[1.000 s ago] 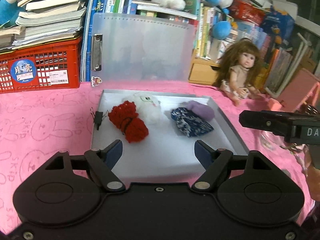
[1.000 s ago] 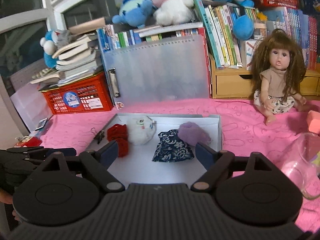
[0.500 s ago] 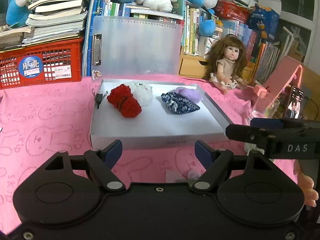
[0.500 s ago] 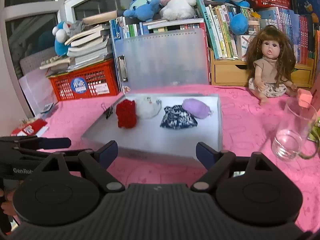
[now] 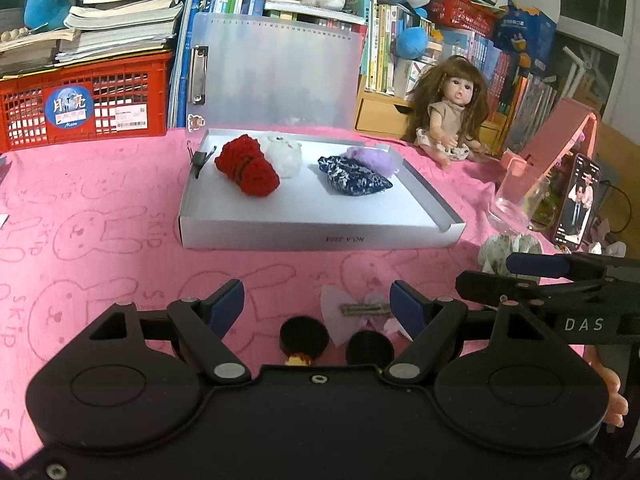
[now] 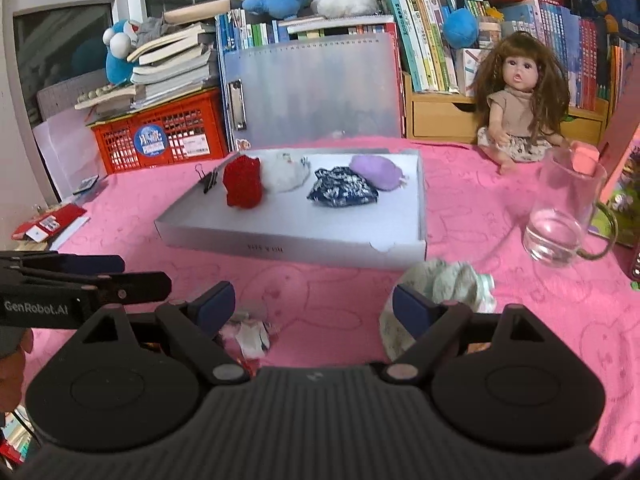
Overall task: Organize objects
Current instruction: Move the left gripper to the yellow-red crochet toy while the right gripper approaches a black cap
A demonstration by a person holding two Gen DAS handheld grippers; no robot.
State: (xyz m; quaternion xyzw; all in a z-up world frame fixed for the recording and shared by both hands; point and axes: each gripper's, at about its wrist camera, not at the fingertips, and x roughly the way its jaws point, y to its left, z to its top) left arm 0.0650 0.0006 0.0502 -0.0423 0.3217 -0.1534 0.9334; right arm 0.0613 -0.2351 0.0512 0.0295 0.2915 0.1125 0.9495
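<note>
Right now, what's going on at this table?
A person holds the left gripper and right gripper, both open and empty, low over the pink cloth. The white tray already holds red, white, blue-patterned and purple bundles. A pale crumpled cloth lies by the right gripper, small items by the left.

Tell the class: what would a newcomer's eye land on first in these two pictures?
Probably the shallow white box in the middle of the pink rabbit-print cloth, holding a red knitted bundle, a white fluffy toy, a dark blue patterned pouch and a purple fluffy piece. Next, the long-haired doll sitting behind it to the right, before the bookshelves.
</note>
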